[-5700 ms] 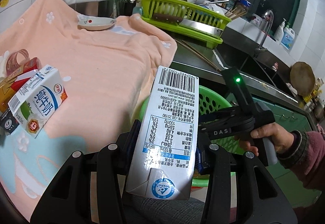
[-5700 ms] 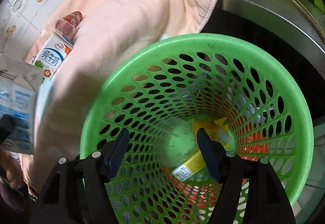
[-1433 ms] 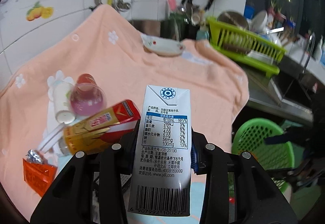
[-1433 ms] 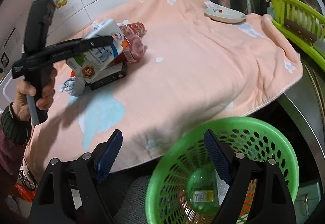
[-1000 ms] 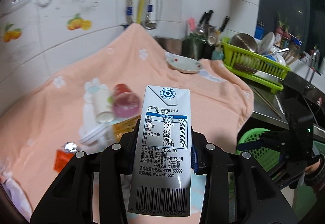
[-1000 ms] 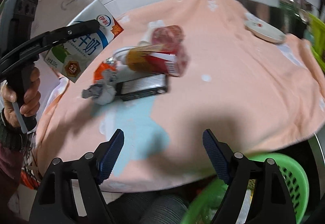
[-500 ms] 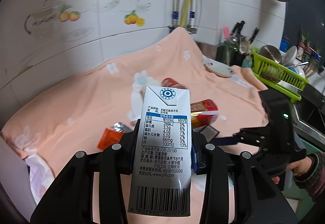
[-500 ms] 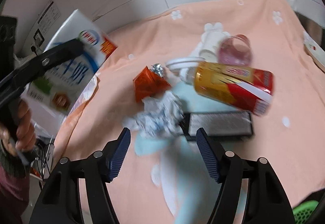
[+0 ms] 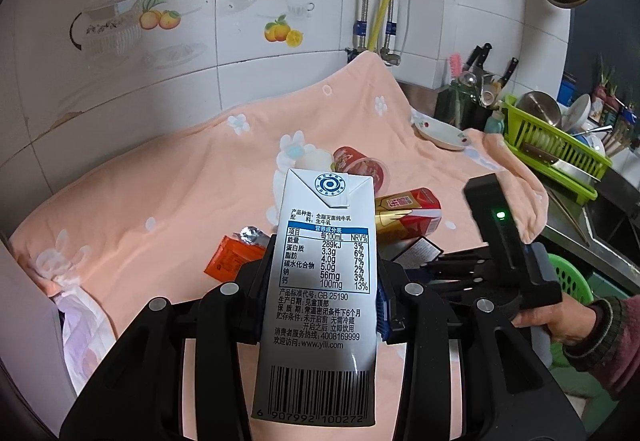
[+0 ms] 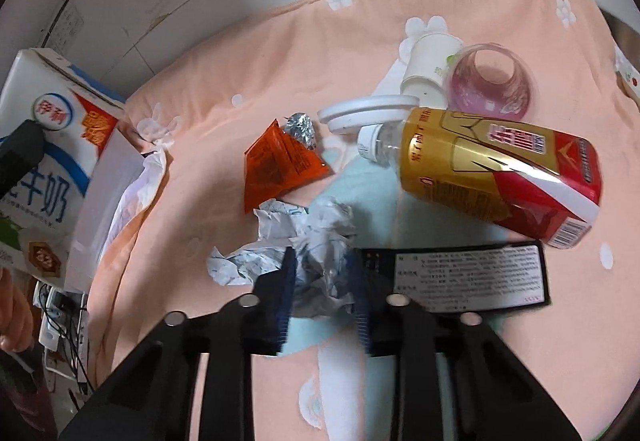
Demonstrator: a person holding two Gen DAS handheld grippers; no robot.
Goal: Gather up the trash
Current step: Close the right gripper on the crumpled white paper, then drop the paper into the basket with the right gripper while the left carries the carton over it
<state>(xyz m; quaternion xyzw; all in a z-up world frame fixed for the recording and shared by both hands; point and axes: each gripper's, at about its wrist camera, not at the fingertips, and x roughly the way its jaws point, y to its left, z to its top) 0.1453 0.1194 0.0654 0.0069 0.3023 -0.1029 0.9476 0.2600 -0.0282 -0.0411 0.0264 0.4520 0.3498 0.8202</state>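
Left wrist view: we hold a white rectangular milk carton [image 9: 320, 281] clamped upright between the fingers of the left gripper [image 9: 320, 305], pads pressing on its two narrow sides. Beyond it lies the peach flowered towel [image 9: 160, 201] with the remaining litter. At the right a hand [image 9: 560, 317] carries the right gripper; its fingertips are hidden here. The green perforated plastic basket [image 9: 568, 277] sits at the far right, below the towel's edge.

Right wrist view: the right gripper [image 10: 322, 281] has just been closing, and its blue pads now squeeze a crumpled white paper wad [image 10: 304, 249] lying near the middle of the towel. Just right of the wad lies a flat black printed box [image 10: 468, 277]; beyond are an orange foil sachet [image 10: 280, 165], a gold-and-red drink bottle [image 10: 500, 177] and a clear pink plastic cup [image 10: 490, 87].

Handling: we judge the wad light, soft and compressible. It yields under the pads, so take it through its thick centre, not by the loose flap at its left. The carton appears light and moderately stiff; excess pressure would likely dent its sides.
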